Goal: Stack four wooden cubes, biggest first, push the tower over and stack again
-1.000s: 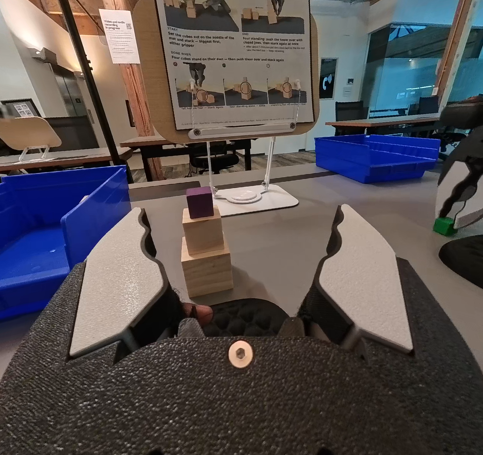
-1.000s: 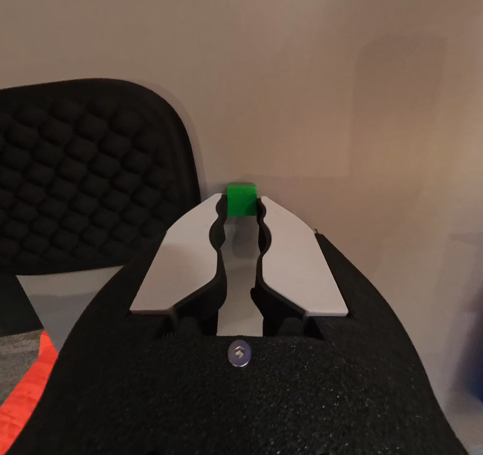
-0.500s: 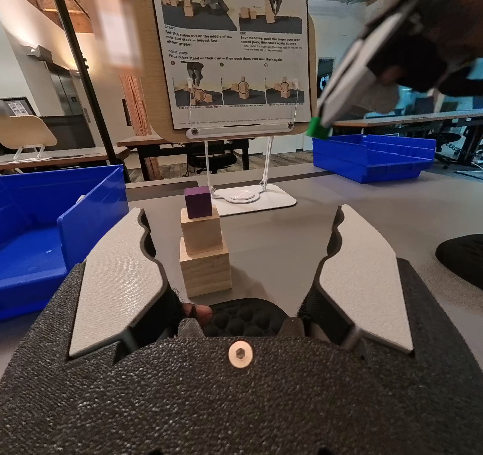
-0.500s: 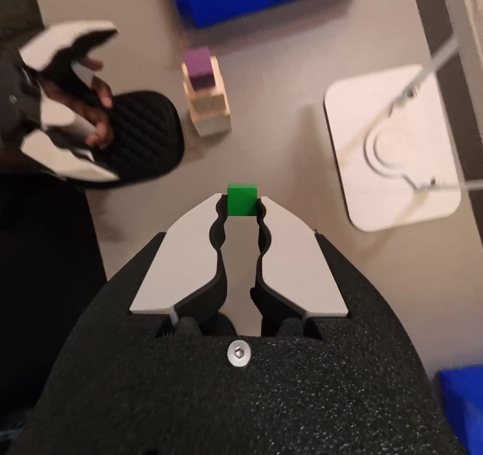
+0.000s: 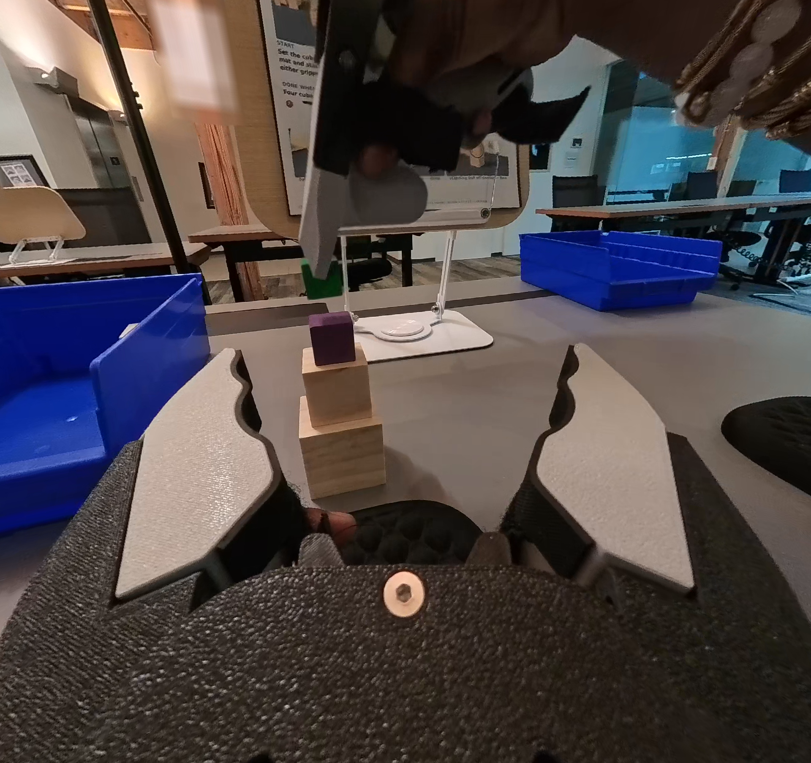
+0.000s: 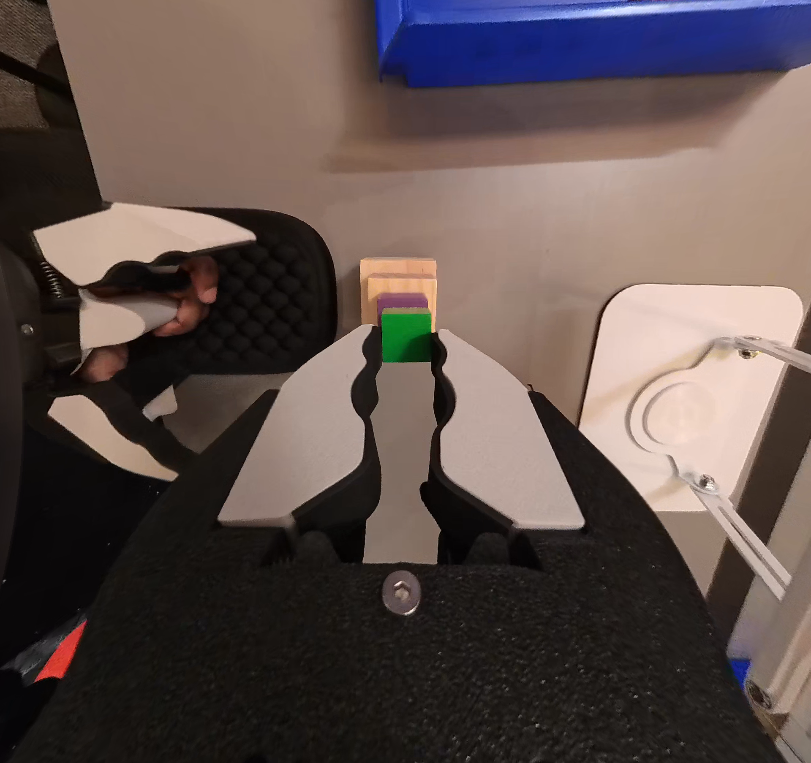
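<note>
In front of you is a grey table (image 5: 504, 395). On it stands a large wooden cube (image 5: 342, 457) bearing a short stack, with a black quilted pad (image 6: 272, 294) just beside it, a white stand base (image 5: 421, 336) behind, and blue bins (image 5: 79, 395) (image 5: 614, 268) at either side.

Green cube (image 6: 406, 335): small, clamped at both side faces between the fingers (image 6: 327, 395) of the right gripper (image 6: 406, 347), hanging above the stack with a gap.

Stack on grey worktop (image 5: 504, 395): large pale wooden cube (image 5: 342, 457) at bottom, smaller wooden cube (image 5: 337, 384) on it, purple cube (image 5: 331, 338) on top, slightly skewed. The stack stands at 12 o'clock of the wide-open left gripper (image 5: 406, 391).
</note>
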### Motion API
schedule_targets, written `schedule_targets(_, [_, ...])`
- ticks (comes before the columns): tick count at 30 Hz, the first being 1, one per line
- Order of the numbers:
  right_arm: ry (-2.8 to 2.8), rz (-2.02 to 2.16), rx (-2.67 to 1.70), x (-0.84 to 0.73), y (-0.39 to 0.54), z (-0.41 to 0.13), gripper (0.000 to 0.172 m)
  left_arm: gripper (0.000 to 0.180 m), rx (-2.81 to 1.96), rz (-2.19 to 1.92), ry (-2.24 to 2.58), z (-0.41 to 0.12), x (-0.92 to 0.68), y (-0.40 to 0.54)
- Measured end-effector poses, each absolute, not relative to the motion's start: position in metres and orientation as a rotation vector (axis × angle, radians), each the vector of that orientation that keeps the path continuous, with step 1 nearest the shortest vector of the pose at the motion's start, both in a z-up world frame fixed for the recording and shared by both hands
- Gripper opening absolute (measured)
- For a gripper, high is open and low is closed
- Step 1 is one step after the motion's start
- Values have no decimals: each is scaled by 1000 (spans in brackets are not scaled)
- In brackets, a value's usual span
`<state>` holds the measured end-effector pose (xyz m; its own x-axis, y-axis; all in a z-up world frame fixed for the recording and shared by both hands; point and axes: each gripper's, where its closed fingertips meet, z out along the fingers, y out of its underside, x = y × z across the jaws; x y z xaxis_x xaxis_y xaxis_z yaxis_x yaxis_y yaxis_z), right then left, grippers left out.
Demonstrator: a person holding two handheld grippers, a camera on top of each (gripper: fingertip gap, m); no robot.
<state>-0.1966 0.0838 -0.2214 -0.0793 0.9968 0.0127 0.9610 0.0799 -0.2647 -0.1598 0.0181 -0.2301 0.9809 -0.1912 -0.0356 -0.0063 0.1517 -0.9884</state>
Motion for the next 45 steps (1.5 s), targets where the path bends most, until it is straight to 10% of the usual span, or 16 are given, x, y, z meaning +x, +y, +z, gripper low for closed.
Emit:
schedule_targets(26, [-2170,311,-1998,-195,84,-236,21,129,-1415,-130,164,-230,-160,18])
schedule_targets(36, [-2100,330,-1954,-199,91,-228,43,129,-1414,-130,164,-230,-160,18])
schedule_targets(45, [-1839,545,-1643,-178,94,-182,112,128,-1415,-127,166,-230,-160,18])
